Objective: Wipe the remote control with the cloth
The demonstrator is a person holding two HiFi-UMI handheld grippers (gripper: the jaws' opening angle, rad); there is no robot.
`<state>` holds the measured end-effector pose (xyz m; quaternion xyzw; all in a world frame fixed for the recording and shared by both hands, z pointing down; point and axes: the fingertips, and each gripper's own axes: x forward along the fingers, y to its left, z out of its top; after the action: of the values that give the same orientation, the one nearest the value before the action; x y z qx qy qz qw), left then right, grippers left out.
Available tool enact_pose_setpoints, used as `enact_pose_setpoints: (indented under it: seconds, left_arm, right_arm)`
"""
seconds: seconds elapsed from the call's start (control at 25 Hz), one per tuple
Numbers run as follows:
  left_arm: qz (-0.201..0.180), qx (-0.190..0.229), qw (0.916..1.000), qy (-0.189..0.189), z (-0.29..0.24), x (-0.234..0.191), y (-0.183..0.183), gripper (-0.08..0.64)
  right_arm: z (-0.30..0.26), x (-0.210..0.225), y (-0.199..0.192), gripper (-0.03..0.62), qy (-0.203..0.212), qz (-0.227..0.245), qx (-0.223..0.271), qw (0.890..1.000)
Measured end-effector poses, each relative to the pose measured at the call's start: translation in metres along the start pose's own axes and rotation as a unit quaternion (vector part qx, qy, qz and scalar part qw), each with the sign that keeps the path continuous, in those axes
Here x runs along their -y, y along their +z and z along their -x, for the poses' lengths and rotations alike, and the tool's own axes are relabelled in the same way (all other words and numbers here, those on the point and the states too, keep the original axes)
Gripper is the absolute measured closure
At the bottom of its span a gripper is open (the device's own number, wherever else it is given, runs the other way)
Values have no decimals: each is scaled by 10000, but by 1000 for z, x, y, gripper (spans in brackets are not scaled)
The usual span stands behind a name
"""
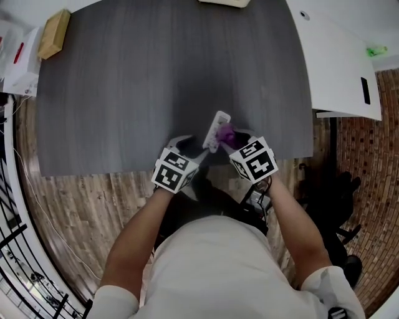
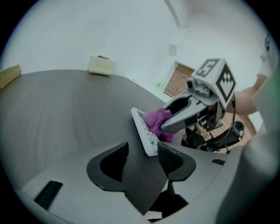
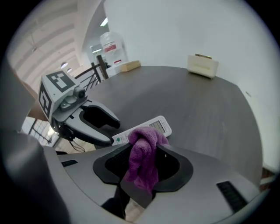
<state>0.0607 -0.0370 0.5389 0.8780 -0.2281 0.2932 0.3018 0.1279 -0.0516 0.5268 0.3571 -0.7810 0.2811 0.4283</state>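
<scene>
From the head view, the desk (image 1: 156, 81) lies open from its middle out toward 9, 12 and 3 o'clock. Obstacles keep to the rim: a wooden block (image 1: 53, 33) at 10 o'clock and a cream box (image 1: 224, 2) at 12. The near edge at 6 o'clock is crowded. There the remote control (image 1: 216, 131) lies between the left tongs (image 1: 196, 147) and the right tongs (image 1: 234, 141), which press the cloth (image 1: 226, 133) onto it.

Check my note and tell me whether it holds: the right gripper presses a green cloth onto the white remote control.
One thing is wrong: the cloth is purple, not green. The right gripper view shows it clamped in the right gripper and pressed onto the white remote control.
</scene>
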Motion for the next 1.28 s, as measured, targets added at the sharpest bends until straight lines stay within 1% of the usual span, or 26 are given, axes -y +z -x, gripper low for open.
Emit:
enact_pose_setpoints:
  seconds: [0.04, 0.12, 0.2, 0.28, 0.32, 0.4, 0.48, 0.52, 0.56, 0.6, 0.64, 0.68, 0.72, 0.76, 0.8, 0.84, 0.88, 0.92, 1.04, 1.12, 1.2, 1.28]
  left_arm:
    - [141, -15, 9997, -186, -2, 2, 5, 348]
    - [363, -107, 9977, -562, -10, 8, 12, 348]
    - [492, -330, 9948, -827, -19, 14, 14, 348]
    - [523, -653, 9929, -842, -28, 14, 11, 357]
    - [608, -772, 9917, -826, -31, 12, 10, 392]
    - [1052, -905, 9859, -937, -34, 9, 11, 430]
    - [1475, -995, 9773, -1145, -35, 11, 11, 448]
    - [1613, -1014, 9734, -1270, -34, 13, 10, 451]
    - [1793, -973, 9683, -1441, -32, 15, 10, 454]
    - [2083, -833, 9600, -1677, -27, 18, 11, 454]
    - [2486, -583, 9465, -1973, -19, 22, 16, 456]
    - [2934, -255, 9279, -2287, -10, 25, 23, 456]
    - [3342, 95, 9067, -2572, 0, 27, 32, 456]
    - [3662, 411, 8865, -2798, 11, 29, 40, 456]
    - [3896, 658, 8698, -2956, 20, 31, 46, 457]
    - [4077, 828, 8566, -3053, 28, 32, 50, 457]
    - [4200, 938, 8475, -3108, 34, 34, 53, 457]
    - [4234, 1016, 8437, -3139, 39, 35, 56, 457]
    - [4184, 1189, 8454, -3101, 49, 31, 58, 457]
    - [4240, 1332, 8440, -3002, 56, 22, 59, 457]
    - [4305, 1455, 8431, -2876, 63, 14, 60, 457]
    - [4376, 1545, 8429, -2725, 67, 7, 58, 457]
  right_arm:
    - [0, 3, -4, 433, 92, -361, 65, 9993]
    - [0, 8, -8, 433, 305, -1103, 238, 9931]
    - [-1, 9, -9, 433, 481, -1607, 383, 9851]
    - [-2, 8, -8, 433, 568, -1766, 476, 9815]
    - [-2, 8, -7, 433, 612, -1814, 531, 9801]
    - [1, 10, -5, 433, 749, -2074, 708, 9728]
    - [11, 17, -5, 433, 864, -2478, 974, 9600]
    - [18, 22, -4, 433, 864, -2617, 1108, 9549]
    - [26, 26, -3, 433, 811, -2650, 1213, 9531]
    - [32, 32, -1, 433, 699, -2550, 1270, 9560]
    - [38, 37, 1, 433, 537, -2309, 1282, 9630]
    - [43, 42, 5, 433, 344, -1940, 1265, 9722]
    - [47, 47, 11, 433, 149, -1483, 1241, 9810]
    - [51, 50, 20, 433, -16, -993, 1232, 9874]
    - [55, 52, 31, 433, -119, -529, 1256, 9906]
    - [58, 50, 43, 433, -139, -132, 1318, 9911]
    - [60, 46, 56, 433, -77, 177, 1403, 9899]
    - [61, 38, 66, 433, 43, 410, 1489, 9880]
    - [63, 6, 79, 433, 454, 964, 1592, 9815]
    - [64, -20, 74, 433, 657, 1394, 1502, 9766]
    - [64, -43, 65, 433, 766, 1796, 1389, 9709]
    - [65, -61, 54, 433, 814, 2007, 1283, 9678]
